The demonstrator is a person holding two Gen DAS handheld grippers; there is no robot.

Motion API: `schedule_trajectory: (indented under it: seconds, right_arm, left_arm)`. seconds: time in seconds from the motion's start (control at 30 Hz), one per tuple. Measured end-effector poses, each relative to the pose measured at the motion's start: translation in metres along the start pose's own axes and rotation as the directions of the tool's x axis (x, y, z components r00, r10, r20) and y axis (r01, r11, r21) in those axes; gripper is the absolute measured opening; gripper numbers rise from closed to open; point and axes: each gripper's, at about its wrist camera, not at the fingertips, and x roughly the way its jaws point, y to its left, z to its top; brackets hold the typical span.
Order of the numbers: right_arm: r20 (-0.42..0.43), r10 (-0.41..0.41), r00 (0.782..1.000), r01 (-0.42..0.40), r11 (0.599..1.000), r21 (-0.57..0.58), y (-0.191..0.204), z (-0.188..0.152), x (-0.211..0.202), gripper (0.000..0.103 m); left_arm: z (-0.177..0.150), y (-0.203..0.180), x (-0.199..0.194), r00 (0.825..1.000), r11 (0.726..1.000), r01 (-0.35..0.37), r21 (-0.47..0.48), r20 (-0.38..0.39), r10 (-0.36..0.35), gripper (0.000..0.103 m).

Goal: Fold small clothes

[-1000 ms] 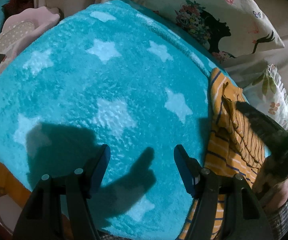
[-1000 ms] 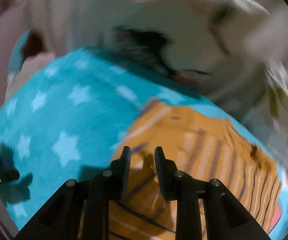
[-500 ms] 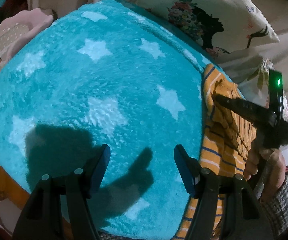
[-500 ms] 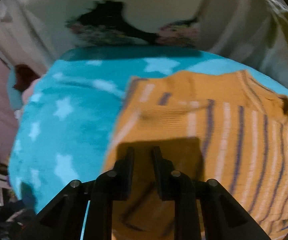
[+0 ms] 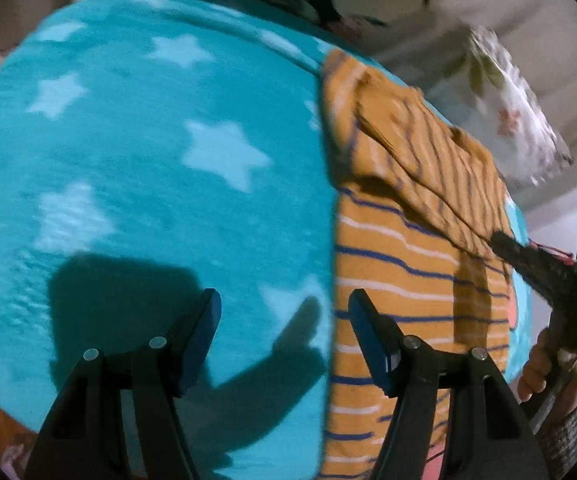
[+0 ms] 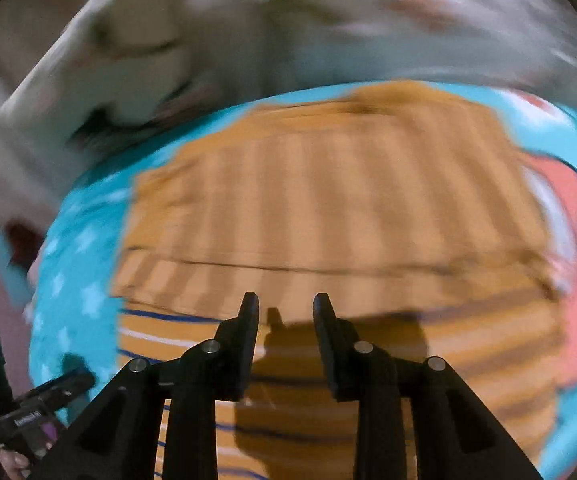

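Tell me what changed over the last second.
The right gripper opened its jaws and pulled back from the orange striped garment, holding nothing. The left gripper shifted right, toward the garment's edge. It stays open and empty; the garment still lies on the star blanket.

A home bedroom: a star-patterned blanket (image 5: pixel 136 168) covers the bed, with printed pillows (image 5: pixel 504 120) at its far side.

Left half of the teal star blanket (image 5: pixel 136 168) is bare, free passage there. Orange striped garment (image 5: pixel 400 288) covers the right side, folded flap raised at its far end. Pillows (image 5: pixel 508 112) crowd the far and right edges; right hand-held gripper (image 5: pixel 504 246) sits over the garment's right edge.
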Motion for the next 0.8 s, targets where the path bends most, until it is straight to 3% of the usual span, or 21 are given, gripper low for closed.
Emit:
schedule_trajectory:
  seconds: [0.1, 0.17, 0.33, 0.4, 0.5, 0.57, 0.63, 0.8]
  right_arm:
    - [0.050, -0.116, 0.992, 0.108, 0.984, 0.144, -0.073, -0.016, -0.037, 0.044]
    - [0.047, -0.174, 0.984, 0.159, 0.962, 0.222, -0.113, -0.026, -0.050, 0.046]
    - [0.016, -0.161, 0.987, 0.145, 0.924, 0.353, -0.187, -0.051, -0.056, 0.046]
    - [-0.007, -0.053, 0.999, 0.051, 0.923, 0.381, -0.204, -0.062, -0.048, 0.047]
    - [0.028, 0.092, 0.995, -0.096, 0.916, 0.389, -0.213, -0.073, -0.046, 0.051]
    - [0.025, 0.262, 0.965, -0.247, 0.867, 0.434, -0.222, -0.082, -0.041, 0.051]
    - [0.026, 0.364, 0.931, -0.334, 0.824, 0.458, -0.224, -0.093, -0.038, 0.051]
    - [0.010, 0.508, 0.862, -0.456, 0.764, 0.457, -0.218, -0.132, -0.041, 0.051]
  left_arm:
    - [-0.006, -0.010, 0.003, 0.999, 0.999, 0.033, 0.002, -0.014, -0.033, 0.065]
    - [-0.010, -0.012, 0.005, 0.999, 0.999, 0.044, -0.005, -0.025, -0.044, 0.065]
    - [-0.023, -0.021, 0.007, 0.998, 0.998, 0.058, -0.020, -0.014, -0.058, 0.070]
    - [-0.027, -0.024, 0.009, 0.995, 0.995, 0.095, -0.036, -0.010, -0.096, 0.074]
    - [-0.032, -0.028, 0.012, 0.992, 0.990, 0.127, -0.055, 0.017, -0.127, 0.075]
    - [-0.039, -0.030, 0.013, 0.985, 0.982, 0.173, -0.074, 0.014, -0.172, 0.075]
    - [-0.052, -0.033, 0.015, 0.973, 0.968, 0.229, -0.101, 0.006, -0.230, 0.075]
    - [-0.092, -0.051, 0.012, 0.969, 0.965, 0.249, -0.085, 0.022, -0.248, 0.072]
